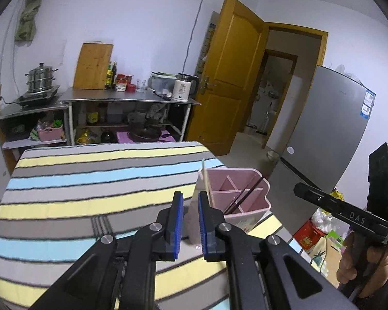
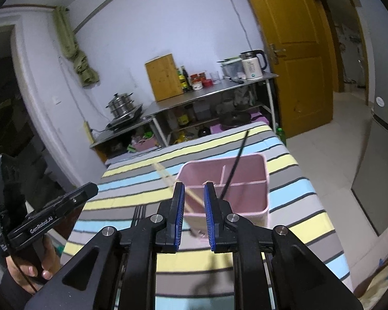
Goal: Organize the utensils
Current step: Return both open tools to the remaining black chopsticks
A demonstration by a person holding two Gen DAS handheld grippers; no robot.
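Here, left claw (image 1: 188,222) and right claw (image 2: 194,214) both narrowly parted, each around blurred pale chopsticks (image 2: 165,174).

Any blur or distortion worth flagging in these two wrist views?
Left wrist: strong fisheye bending on the door, and the pale utensil between the left gripper fingers is smeared. Right wrist: wooden chopsticks blurred; pink organizer edges soft.
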